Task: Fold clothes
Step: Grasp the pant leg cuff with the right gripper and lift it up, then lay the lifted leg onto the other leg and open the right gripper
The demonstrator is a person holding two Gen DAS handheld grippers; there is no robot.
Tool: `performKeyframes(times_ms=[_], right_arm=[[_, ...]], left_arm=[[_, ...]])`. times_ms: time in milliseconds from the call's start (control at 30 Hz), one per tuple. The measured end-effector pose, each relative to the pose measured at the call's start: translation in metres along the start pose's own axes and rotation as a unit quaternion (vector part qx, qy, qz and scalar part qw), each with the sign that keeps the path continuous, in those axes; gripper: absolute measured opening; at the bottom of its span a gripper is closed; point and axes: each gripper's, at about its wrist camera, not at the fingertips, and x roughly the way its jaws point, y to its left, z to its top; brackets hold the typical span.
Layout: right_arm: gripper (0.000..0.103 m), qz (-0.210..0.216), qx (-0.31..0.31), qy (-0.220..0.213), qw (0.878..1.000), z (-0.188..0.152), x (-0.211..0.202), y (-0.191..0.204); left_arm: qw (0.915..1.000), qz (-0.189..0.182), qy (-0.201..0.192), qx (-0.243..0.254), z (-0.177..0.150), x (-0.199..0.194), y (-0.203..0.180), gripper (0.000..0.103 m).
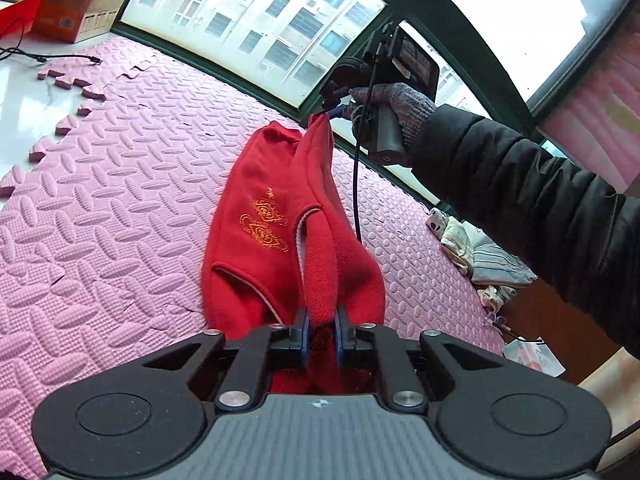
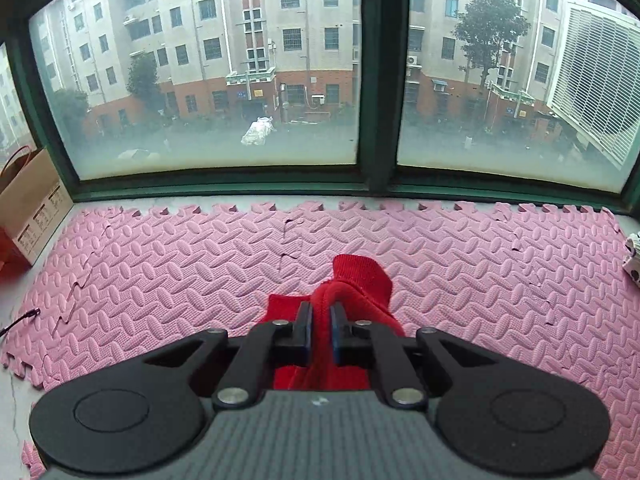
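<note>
A red knit garment [image 1: 256, 236] with gold embroidery hangs stretched between both grippers above the pink foam mat [image 1: 120, 200]. My left gripper [image 1: 320, 332] is shut on one end of it. My right gripper [image 1: 334, 110], held by a gloved hand, is shut on the far end near the window. In the right wrist view the right gripper [image 2: 320, 332] pinches a bunched fold of the red garment [image 2: 360, 280], which droops toward the mat [image 2: 200, 260].
A cardboard box [image 1: 76, 4] stands at the mat's far left corner, also in the right wrist view [image 2: 28, 204]. A black cable [image 1: 24, 54] lies on the white sill. A pile of pale clothes [image 1: 480, 260] lies at the mat's right. The green window frame [image 2: 376, 80] runs behind.
</note>
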Motion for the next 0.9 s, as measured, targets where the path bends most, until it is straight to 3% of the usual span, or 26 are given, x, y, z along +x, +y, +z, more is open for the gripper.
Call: performKeyframes(times_ms=[133, 300, 533, 700, 900], right_arm=[[0.011, 0.06, -0.023, 0.019, 0.998, -0.011, 0.017, 0.033], [0.018, 0.094, -0.029, 0.015, 0.995, -0.011, 0.008, 0.033], [0.025, 0.069, -0.078, 0.025, 0.994, -0.004, -0.015, -0.012], [0.032, 0.051, -0.106, 0.049, 0.992, -0.024, -0.026, -0.05], [0.032, 0.064, -0.079, 0.045, 0.994, -0.038, -0.023, -0.068]], left_arm=[[0.9999, 0.009, 0.004, -0.008, -0.004, -0.004, 0.009, 0.013], [0.9998, 0.011, 0.004, -0.016, -0.007, -0.005, 0.015, 0.013], [0.9998, 0.012, 0.01, -0.015, -0.008, -0.005, 0.017, 0.013], [0.9996, 0.016, 0.015, -0.019, -0.008, -0.007, 0.019, 0.014], [0.9991, 0.04, 0.014, -0.006, -0.007, -0.013, 0.015, 0.02]])
